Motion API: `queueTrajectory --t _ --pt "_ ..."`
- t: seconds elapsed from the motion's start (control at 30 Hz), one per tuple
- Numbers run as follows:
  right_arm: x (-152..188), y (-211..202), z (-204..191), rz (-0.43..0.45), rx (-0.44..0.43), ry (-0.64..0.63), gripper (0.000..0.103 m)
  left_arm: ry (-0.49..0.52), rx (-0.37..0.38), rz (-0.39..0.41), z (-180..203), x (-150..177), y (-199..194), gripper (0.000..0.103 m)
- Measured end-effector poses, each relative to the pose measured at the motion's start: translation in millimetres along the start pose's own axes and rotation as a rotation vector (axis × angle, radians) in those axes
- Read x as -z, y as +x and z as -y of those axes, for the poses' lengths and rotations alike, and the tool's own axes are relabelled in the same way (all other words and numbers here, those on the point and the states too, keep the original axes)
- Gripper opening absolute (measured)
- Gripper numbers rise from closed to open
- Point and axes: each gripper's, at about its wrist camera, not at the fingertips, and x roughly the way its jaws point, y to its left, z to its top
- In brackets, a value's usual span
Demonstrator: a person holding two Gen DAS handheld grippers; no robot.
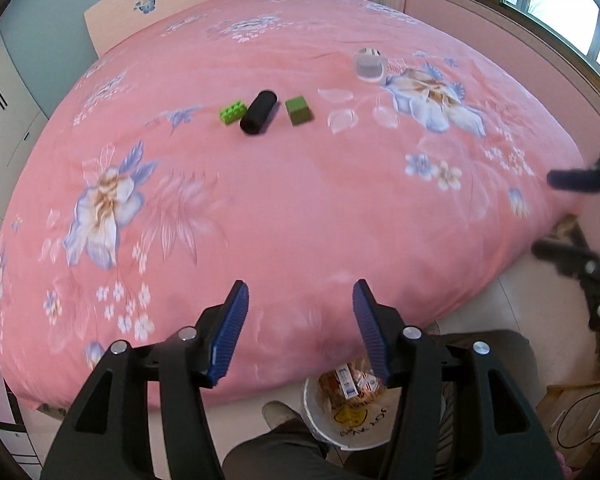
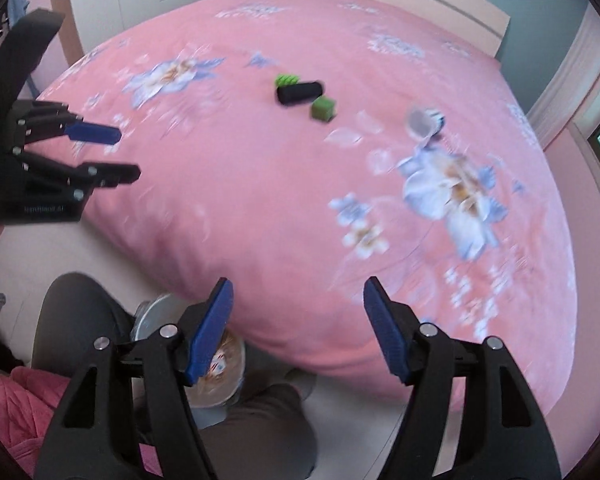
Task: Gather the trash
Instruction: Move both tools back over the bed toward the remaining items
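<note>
Pink floral bed (image 1: 300, 208); bin (image 1: 352, 436) on floor; left hand-held gripper (image 1: 300, 300), right hand-held gripper (image 2: 298, 296) both spread, empty

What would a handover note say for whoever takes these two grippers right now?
Left gripper: open, empty, above the bed's near edge.
Right gripper: open, empty, same height.
Bin on the floor by the bed already holds wrappers.
Left on the bedspread: green brick, black roll, green cube, clear cup lying further right.
Next: probably the black roll.
</note>
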Motion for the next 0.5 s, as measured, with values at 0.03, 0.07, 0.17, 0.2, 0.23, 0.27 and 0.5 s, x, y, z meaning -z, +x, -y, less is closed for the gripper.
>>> queueTrajectory --t 0.03,0.07,0.17,0.2,0.23,0.27,0.5 --pt "-6.2 0.0 6.2 0.004 0.006 0.0 0.069 -0.001 0.001 -0.001 0.5 -6.9 1.6 0.058" --pt "-10.0 0.3 11.5 0.007 0.01 0.0 0.069 -0.004 0.004 0.0 0.7 -15.8 3.9 0.058" --pt "-28.7 3.2 32.4 0.02 0.031 0.002 0.072 -0.02 0.016 -0.003 1.3 -37.9 10.6 0.058" --pt "-35.8 5.2 39.4 0.023 0.038 0.001 0.073 -0.026 0.022 -0.005 2.0 -44.8 13.2 0.058" --pt "-41.2 6.8 45.3 0.026 0.042 0.0 0.074 -0.037 0.026 -0.009 2.7 -54.5 17.0 0.058" --pt "-49.4 9.7 55.0 0.029 0.051 0.003 0.074 -0.047 0.031 -0.013 3.8 -60.6 19.5 0.058" --pt "-90.1 32.8 111.0 0.025 0.065 0.025 0.075 -0.11 0.038 -0.049 12.5 -110.3 50.1 0.058"
